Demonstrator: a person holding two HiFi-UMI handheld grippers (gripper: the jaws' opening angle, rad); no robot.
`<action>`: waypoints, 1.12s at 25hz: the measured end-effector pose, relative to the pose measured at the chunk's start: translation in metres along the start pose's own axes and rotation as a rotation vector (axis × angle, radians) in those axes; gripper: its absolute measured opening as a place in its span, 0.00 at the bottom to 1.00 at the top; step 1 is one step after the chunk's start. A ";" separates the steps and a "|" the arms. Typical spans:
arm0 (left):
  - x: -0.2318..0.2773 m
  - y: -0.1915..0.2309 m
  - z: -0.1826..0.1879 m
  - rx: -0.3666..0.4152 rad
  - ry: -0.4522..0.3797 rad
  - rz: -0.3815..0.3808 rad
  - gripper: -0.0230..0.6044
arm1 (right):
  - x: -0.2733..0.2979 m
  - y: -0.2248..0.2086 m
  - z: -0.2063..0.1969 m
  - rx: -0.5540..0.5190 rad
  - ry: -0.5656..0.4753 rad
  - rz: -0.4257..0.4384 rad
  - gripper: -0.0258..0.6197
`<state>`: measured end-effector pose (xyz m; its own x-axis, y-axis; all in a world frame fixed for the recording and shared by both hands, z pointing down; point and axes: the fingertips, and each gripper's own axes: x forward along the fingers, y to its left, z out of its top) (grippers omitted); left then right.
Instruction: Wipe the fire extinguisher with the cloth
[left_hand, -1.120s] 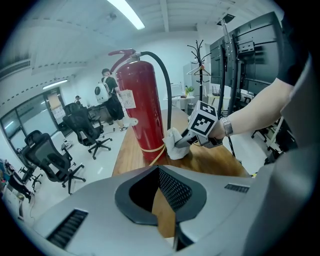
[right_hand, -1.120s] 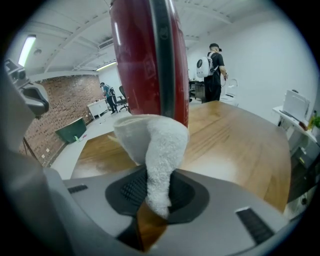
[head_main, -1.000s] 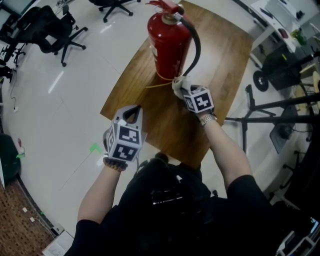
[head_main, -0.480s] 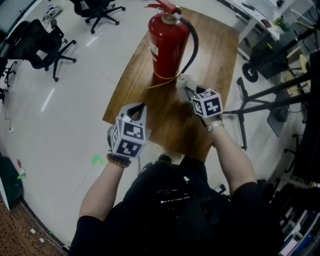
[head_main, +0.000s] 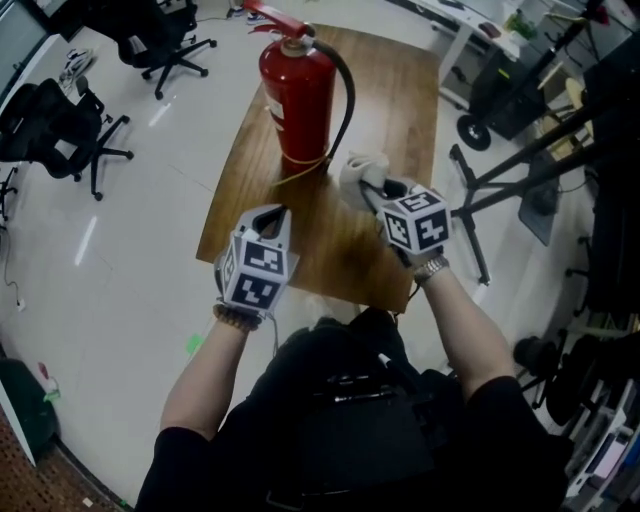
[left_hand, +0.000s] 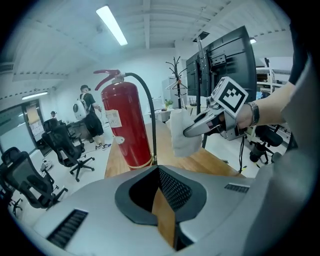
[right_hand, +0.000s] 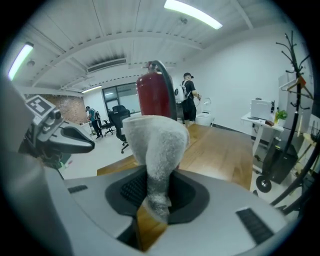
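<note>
A red fire extinguisher (head_main: 295, 95) with a black hose (head_main: 346, 90) stands upright at the far end of a wooden table (head_main: 400, 90). My right gripper (head_main: 375, 190) is shut on a white cloth (head_main: 360, 172), held in the air to the right of the extinguisher's base and apart from it. In the right gripper view the cloth (right_hand: 157, 145) rises from the right gripper (right_hand: 155, 187) and hides most of the extinguisher (right_hand: 154, 97). My left gripper (head_main: 268, 222) hovers over the table's near left edge, shut and empty. The left gripper view has the extinguisher (left_hand: 125, 125) ahead and the cloth (left_hand: 182, 135) at the right.
Office chairs (head_main: 60, 130) (head_main: 165, 40) stand on the pale floor at the left. A black stand with long legs (head_main: 520, 170) and wheeled gear crowd the right side of the table. A person (left_hand: 92, 117) stands far off, and a large monitor (left_hand: 225, 60) is at the right.
The right gripper with the cloth has drawn away from the extinguisher's base, towards me and to the right. The left gripper has stayed near the table's front edge. The head view has shifted.
</note>
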<state>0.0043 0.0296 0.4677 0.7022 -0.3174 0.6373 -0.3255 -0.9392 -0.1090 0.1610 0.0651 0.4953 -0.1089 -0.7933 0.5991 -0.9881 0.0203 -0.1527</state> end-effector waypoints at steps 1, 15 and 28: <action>0.001 -0.002 0.000 0.001 0.000 -0.006 0.04 | -0.007 0.005 0.003 0.004 -0.014 0.002 0.21; -0.057 -0.029 -0.012 0.120 -0.049 -0.070 0.04 | -0.087 0.089 -0.007 0.084 -0.175 -0.058 0.21; -0.143 -0.004 -0.039 0.141 -0.109 -0.104 0.04 | -0.123 0.196 0.003 0.096 -0.226 -0.128 0.21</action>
<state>-0.1191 0.0842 0.4068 0.7944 -0.2232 0.5649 -0.1618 -0.9742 -0.1574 -0.0191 0.1644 0.3894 0.0543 -0.9014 0.4295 -0.9762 -0.1384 -0.1672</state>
